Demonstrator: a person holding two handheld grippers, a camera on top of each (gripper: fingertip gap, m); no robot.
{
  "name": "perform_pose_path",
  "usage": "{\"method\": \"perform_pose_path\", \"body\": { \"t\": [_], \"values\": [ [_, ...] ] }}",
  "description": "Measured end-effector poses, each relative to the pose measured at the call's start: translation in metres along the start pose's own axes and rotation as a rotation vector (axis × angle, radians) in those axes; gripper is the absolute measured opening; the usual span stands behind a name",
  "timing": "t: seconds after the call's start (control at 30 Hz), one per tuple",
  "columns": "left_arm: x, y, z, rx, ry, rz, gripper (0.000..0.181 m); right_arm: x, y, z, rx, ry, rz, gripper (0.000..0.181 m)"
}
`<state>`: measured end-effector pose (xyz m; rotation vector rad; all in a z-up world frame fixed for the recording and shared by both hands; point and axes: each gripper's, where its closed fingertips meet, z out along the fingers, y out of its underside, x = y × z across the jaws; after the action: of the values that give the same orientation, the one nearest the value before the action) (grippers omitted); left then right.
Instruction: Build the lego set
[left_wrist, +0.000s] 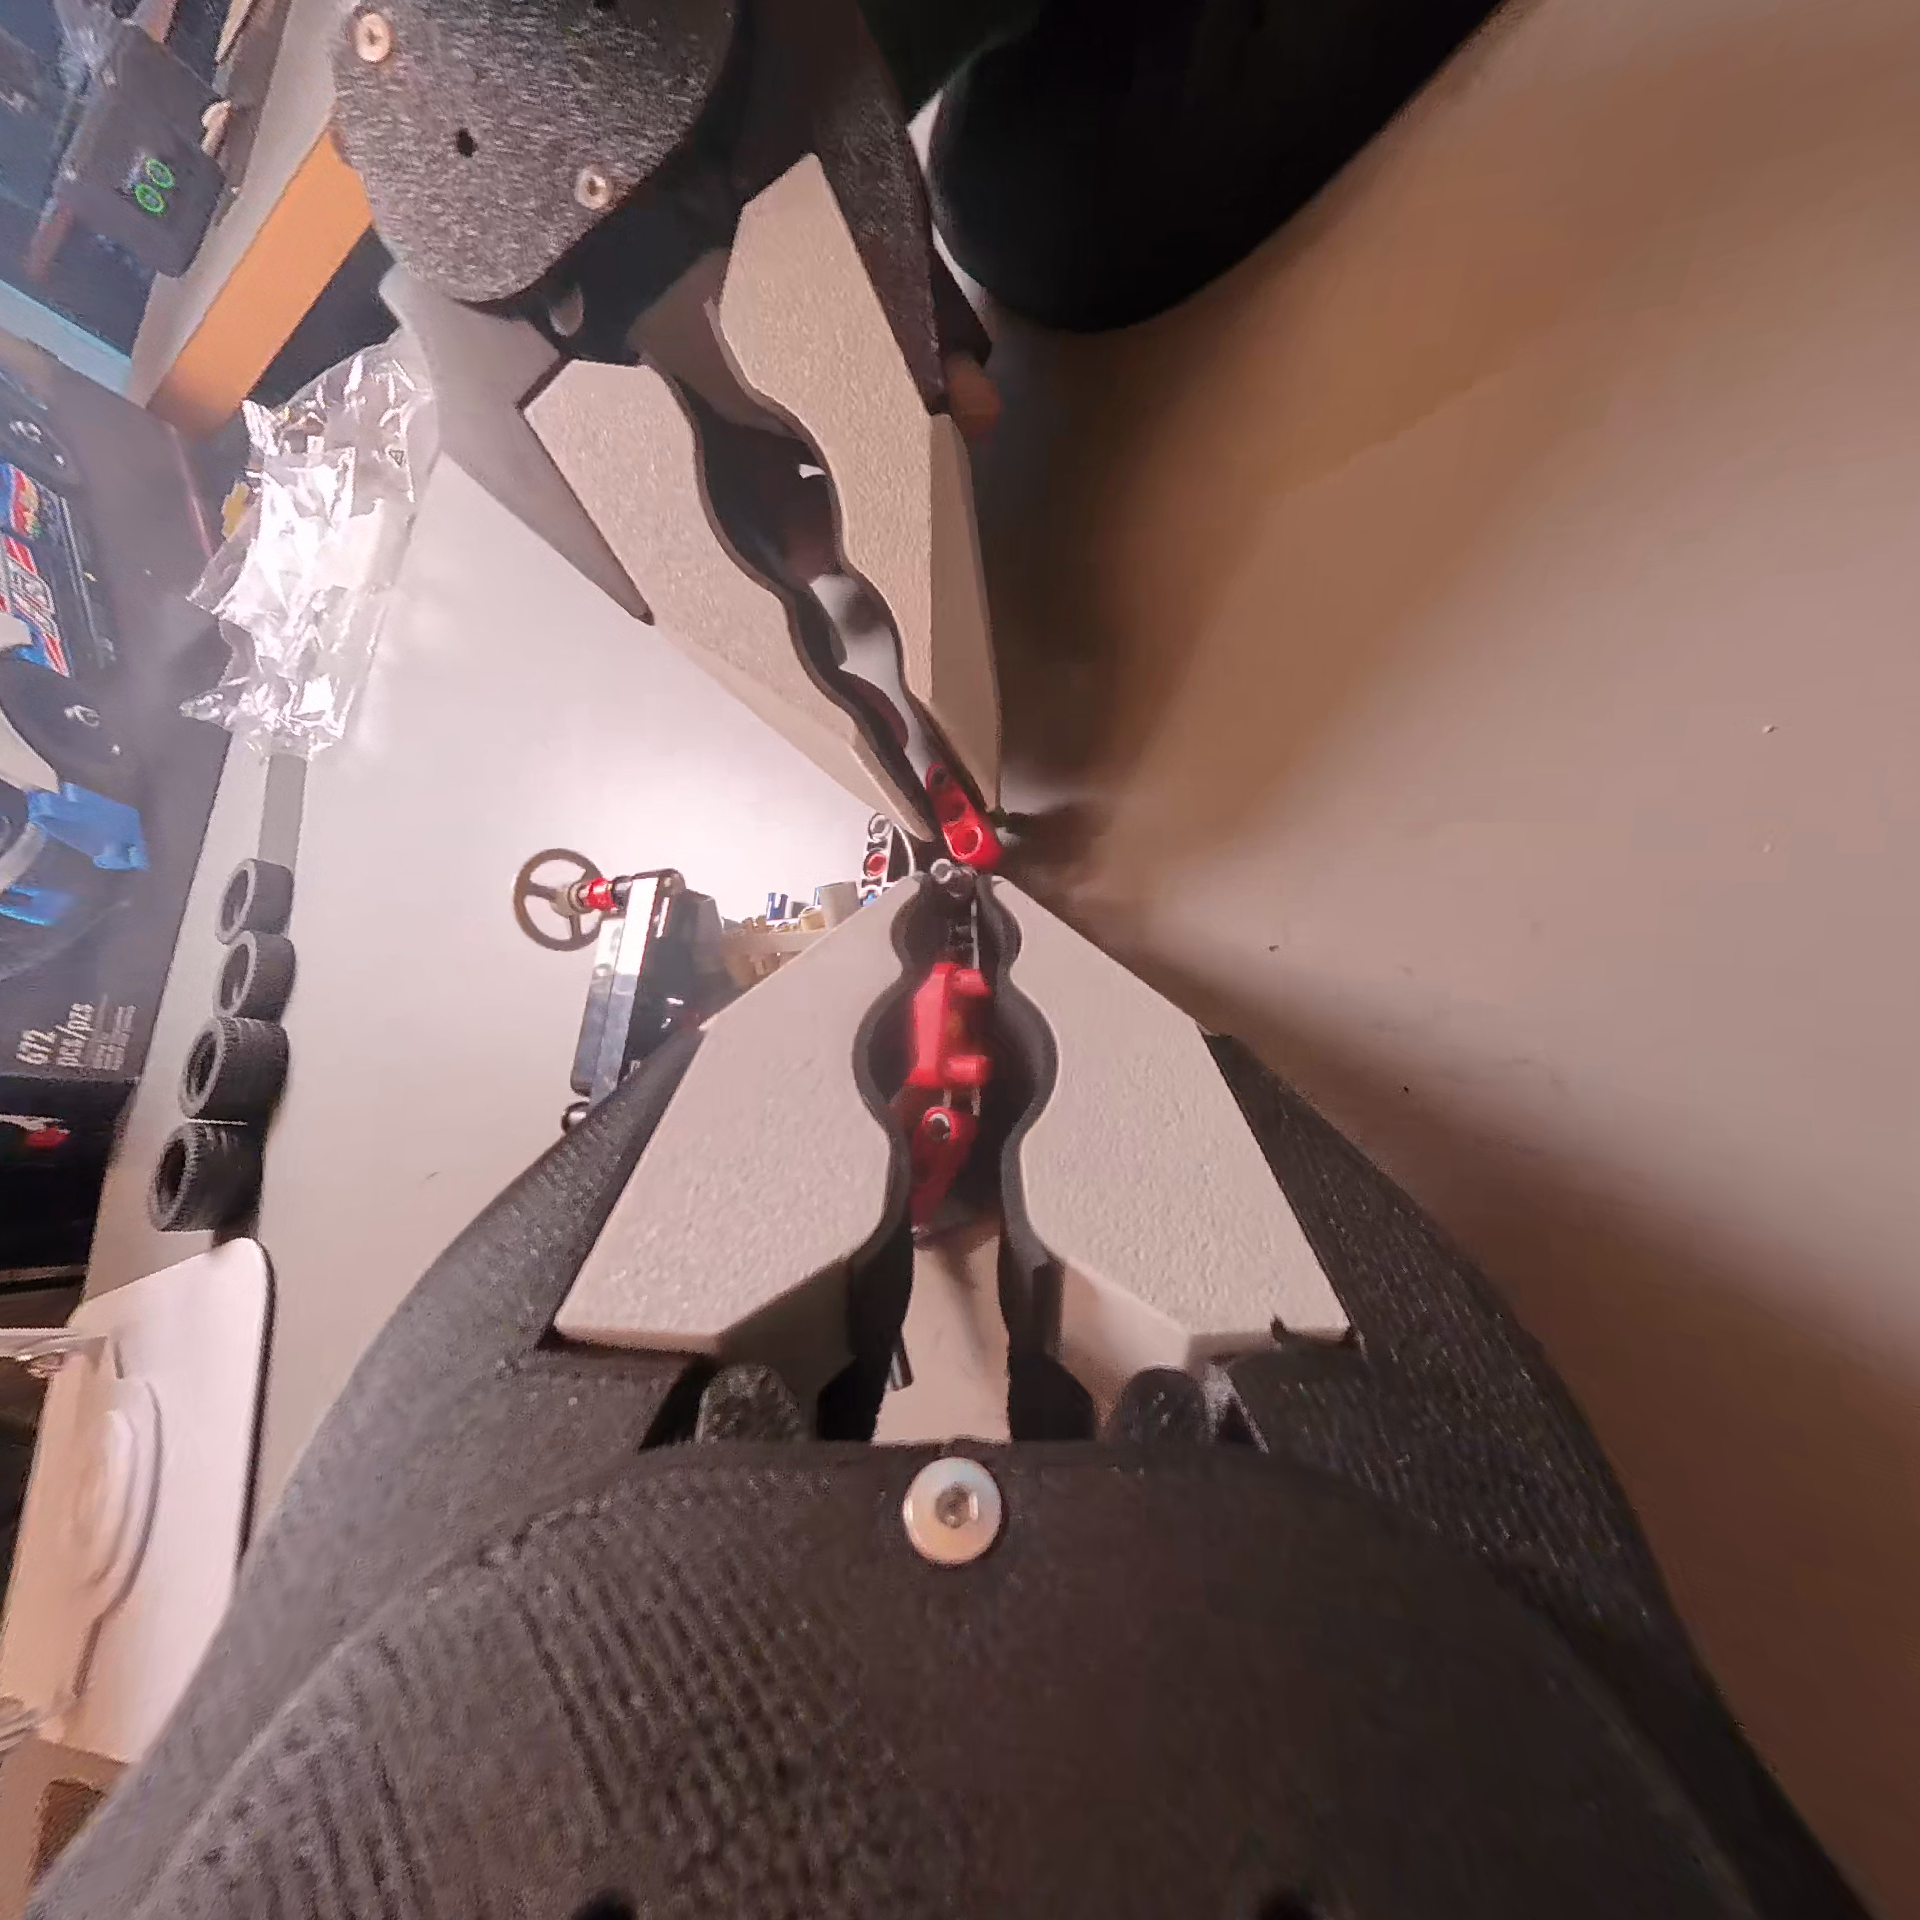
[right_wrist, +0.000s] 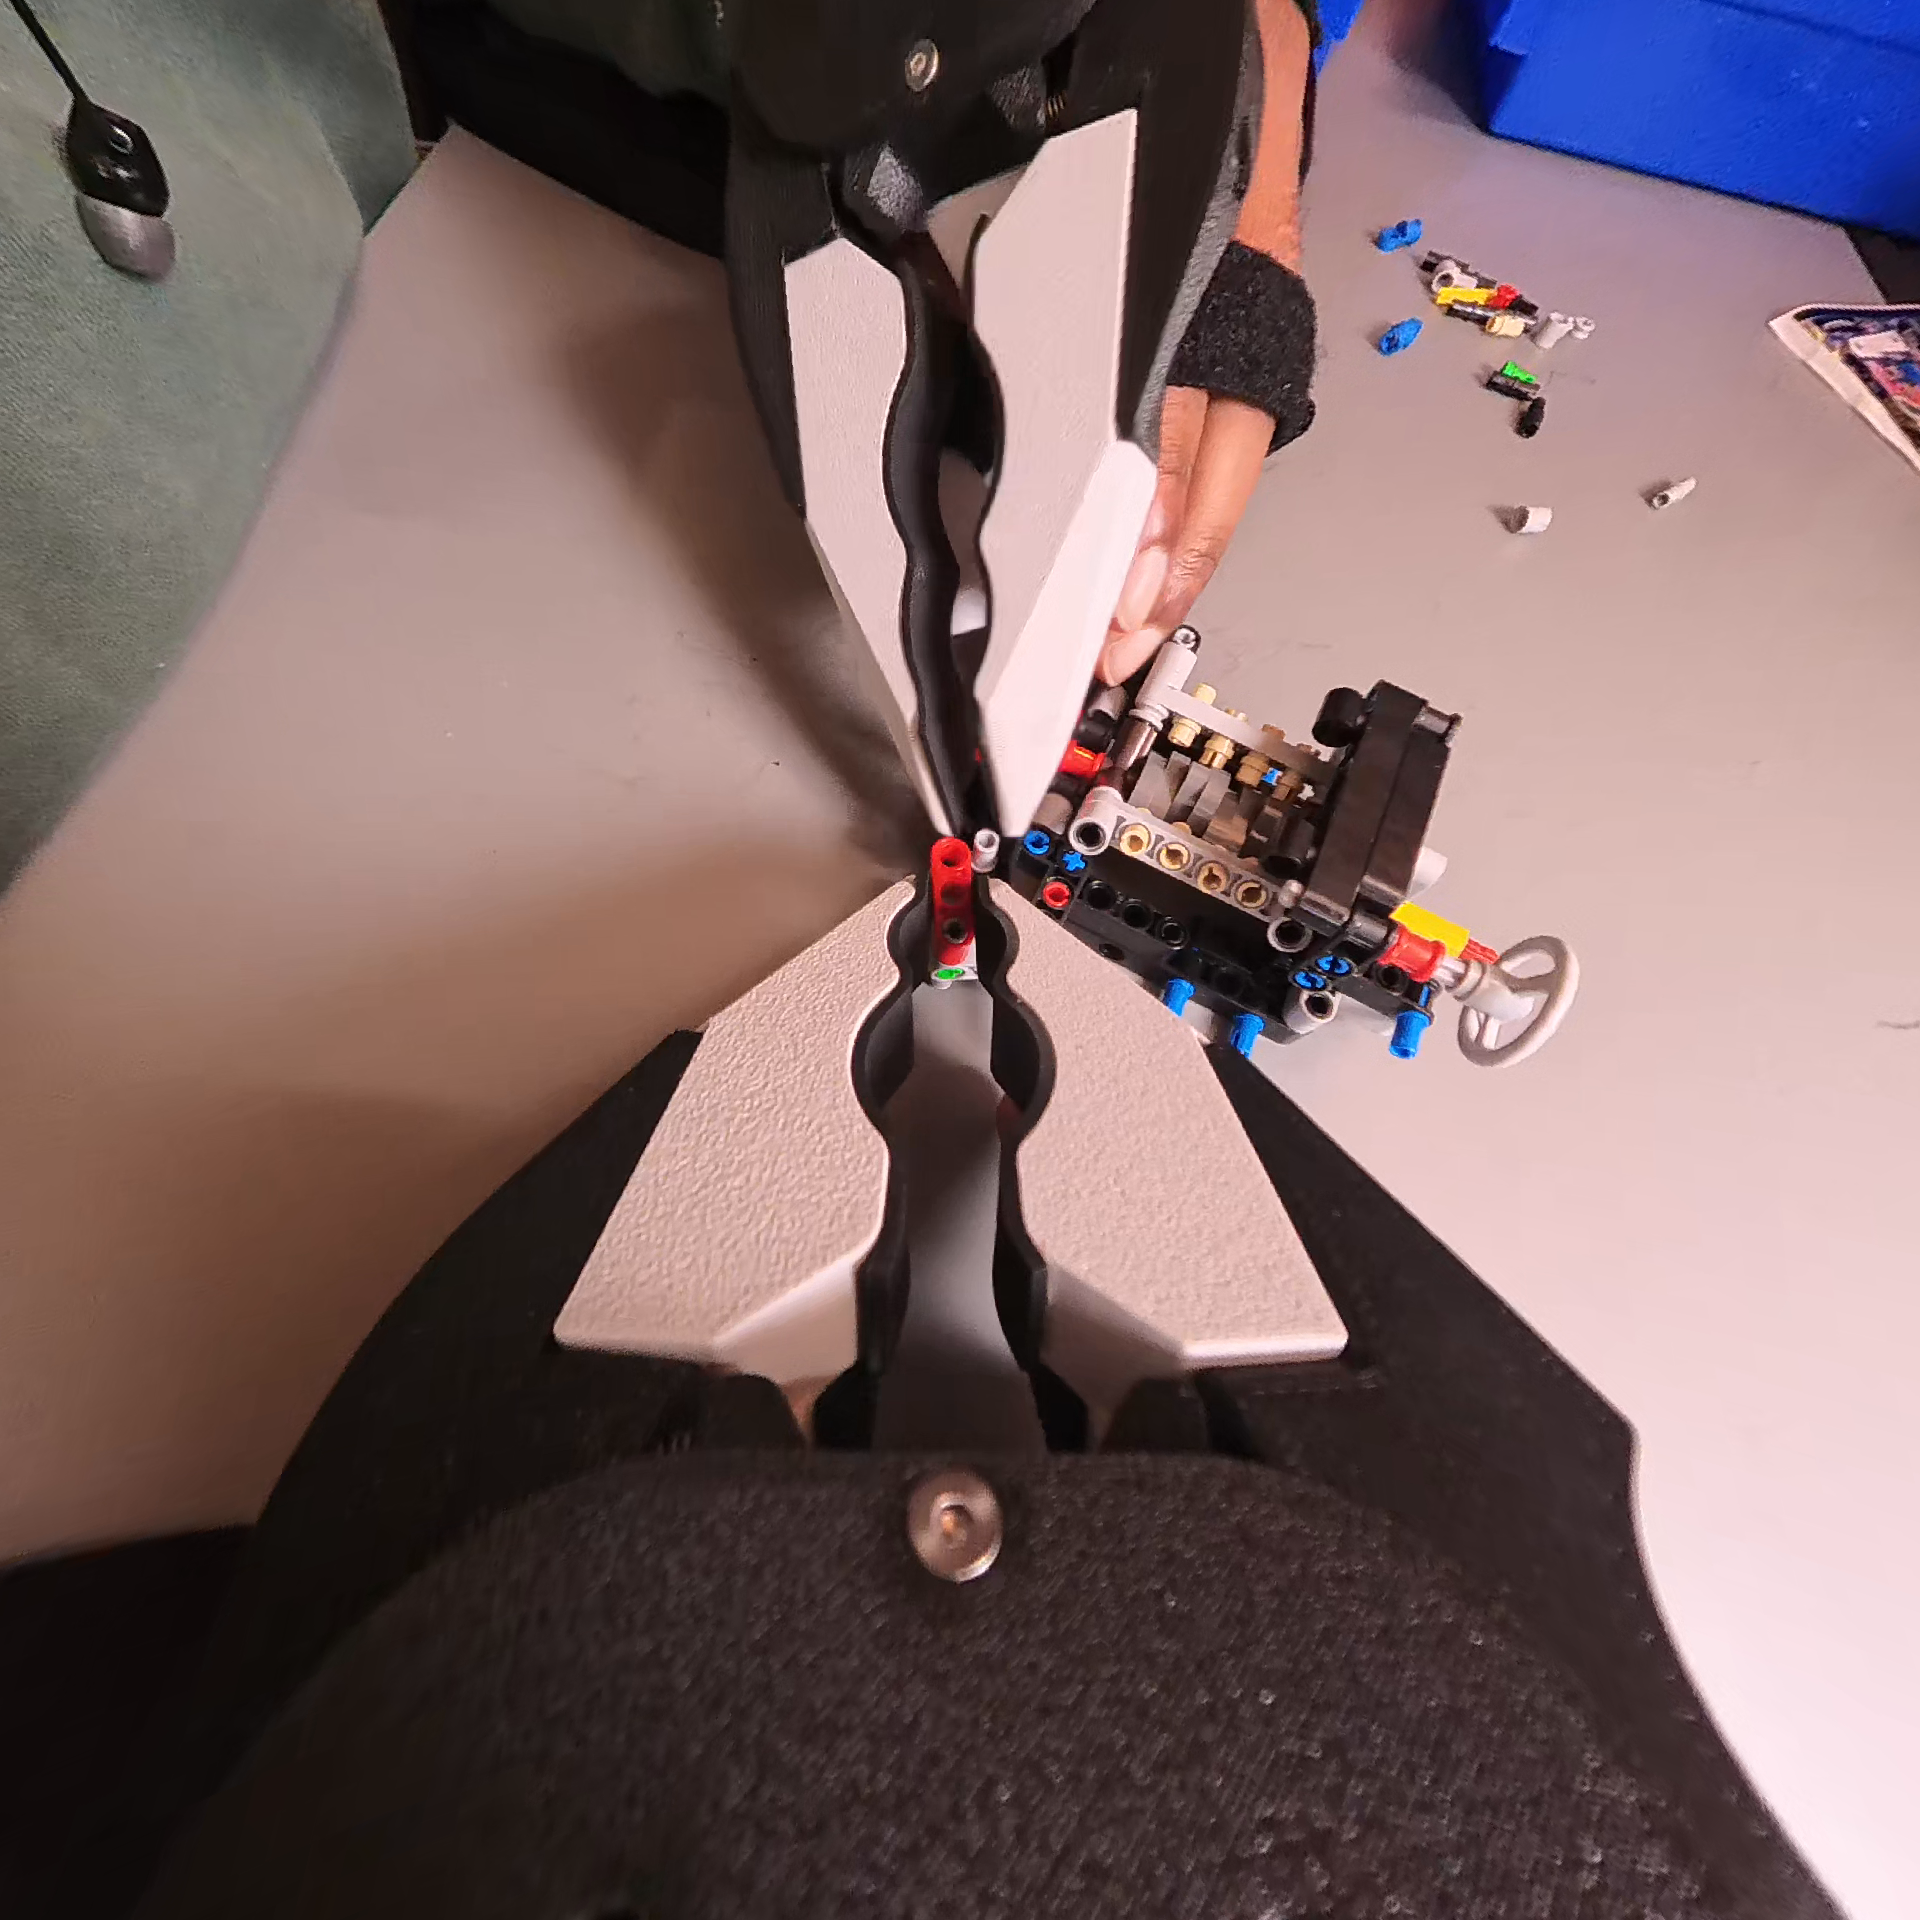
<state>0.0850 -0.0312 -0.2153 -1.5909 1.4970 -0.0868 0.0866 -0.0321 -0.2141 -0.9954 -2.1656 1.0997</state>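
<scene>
Two grippers meet tip to tip over the grey table (right_wrist: 520, 727), each pinching a small red lego part.

Largest first: the table, then the lego box (left_wrist: 62, 727) at its far edge in the left wrist view, with a crumpled clear bag (left_wrist: 301, 561) beside it. Part-built lego chassis (right_wrist: 1257, 862) with a grey steering wheel (right_wrist: 1519, 1000) sits on the table just right of the tips, apart from both grippers. Four black tyres (left_wrist: 223, 1049) lie in a row near the box. Loose small pieces (right_wrist: 1475, 312) scattered farther off. Left gripper (left_wrist: 951, 904): fingers clamped on a red lego assembly (left_wrist: 943, 1039). Right gripper (right_wrist: 951, 914): fingers pressed together on a short red beam (right_wrist: 951, 899), which stands upright, its top just beside the other gripper's tips.
</scene>
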Motion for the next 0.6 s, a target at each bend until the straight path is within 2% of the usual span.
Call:
{"method": "perform_pose_path", "body": {
  "t": [0.23,0.47,0.6],
  "values": [
    [0.007,-0.001,0.002,-0.035,-0.004,0.116,0.000,-0.002,0.001,-0.003,-0.030,0.001,-0.006,0.014],
    [-0.003,-0.009,-0.004,0.016,0.002,-0.019,0.013,0.000,0.001,-0.004,-0.055,0.039,-0.040,0.010],
    [0.001,-0.005,0.002,-0.019,0.035,-0.023,0.014,-0.002,0.000,-0.003,-0.057,0.038,-0.054,0.007]
  ]
}}
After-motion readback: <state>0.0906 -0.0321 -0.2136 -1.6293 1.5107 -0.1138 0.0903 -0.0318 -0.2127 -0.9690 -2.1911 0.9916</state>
